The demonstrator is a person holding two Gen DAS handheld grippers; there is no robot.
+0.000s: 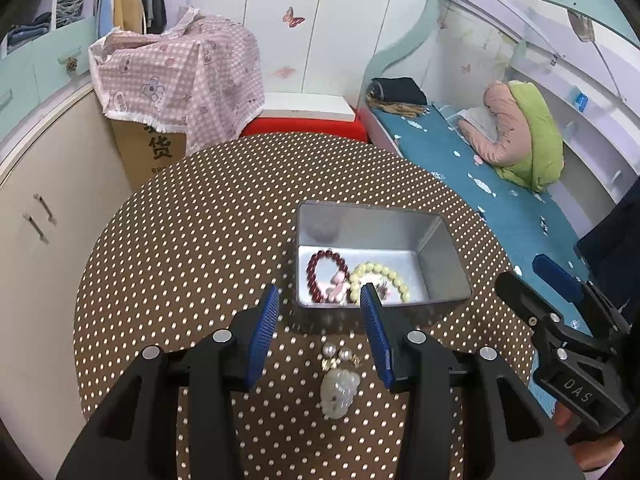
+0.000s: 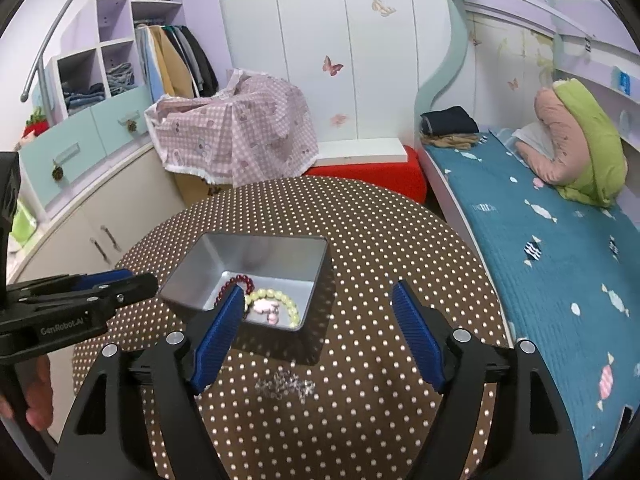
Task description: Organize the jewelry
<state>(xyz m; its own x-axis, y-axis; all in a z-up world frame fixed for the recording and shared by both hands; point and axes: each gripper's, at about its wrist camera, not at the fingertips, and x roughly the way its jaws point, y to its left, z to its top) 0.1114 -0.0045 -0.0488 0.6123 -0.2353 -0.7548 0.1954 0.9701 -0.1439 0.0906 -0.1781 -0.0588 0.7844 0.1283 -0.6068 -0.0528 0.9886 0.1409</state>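
The left tool [image 1: 320, 300] hangs open and empty; the pale pendant [image 1: 335, 394] and pearl earrings [image 1: 338, 354] lie between its fingers on the worktop [image 1: 192, 240] — drop straight, pinch gently; tin [image 1: 436, 240] just ahead.

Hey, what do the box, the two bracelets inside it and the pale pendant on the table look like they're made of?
Box: likely tin or steel, with dull silver walls that reflect softly.
Dark red bracelet: glossy round beads, maybe glass or stone.
Yellow bracelet: creamy, smooth beads, perhaps resin or jade.
Pendant: translucent white carving, jade-like, though possibly plastic.
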